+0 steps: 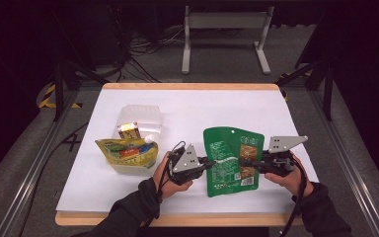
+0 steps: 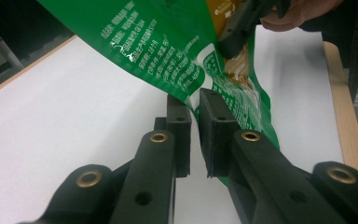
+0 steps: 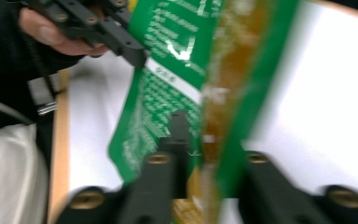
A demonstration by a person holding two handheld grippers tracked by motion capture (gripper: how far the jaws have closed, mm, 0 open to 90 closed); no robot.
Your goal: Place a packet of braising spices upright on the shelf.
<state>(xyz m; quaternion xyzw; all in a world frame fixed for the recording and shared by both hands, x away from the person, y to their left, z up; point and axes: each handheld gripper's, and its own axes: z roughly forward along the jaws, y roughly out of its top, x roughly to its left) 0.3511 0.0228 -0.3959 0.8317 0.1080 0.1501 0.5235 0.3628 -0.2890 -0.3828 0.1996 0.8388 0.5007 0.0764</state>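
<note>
While both grippers are clamped on the green pouch [image 1: 233,160], it hangs between them above the white table [image 1: 103,192], near the front edge. The left gripper [image 1: 208,164] has its jaws nearly closed on the pouch's left edge, and in the left gripper view you can see the film pinched in that narrow gap. The right gripper [image 1: 243,162] pinches the opposite edge; its own view is blurry, but the jaws look shut on the film. So the pickup is done, I'd say. What's left is probably carrying it to the clear bin [image 1: 137,129] at the left, which already holds a yellow packet [image 1: 127,150] and a small carton [image 1: 128,130].
</note>
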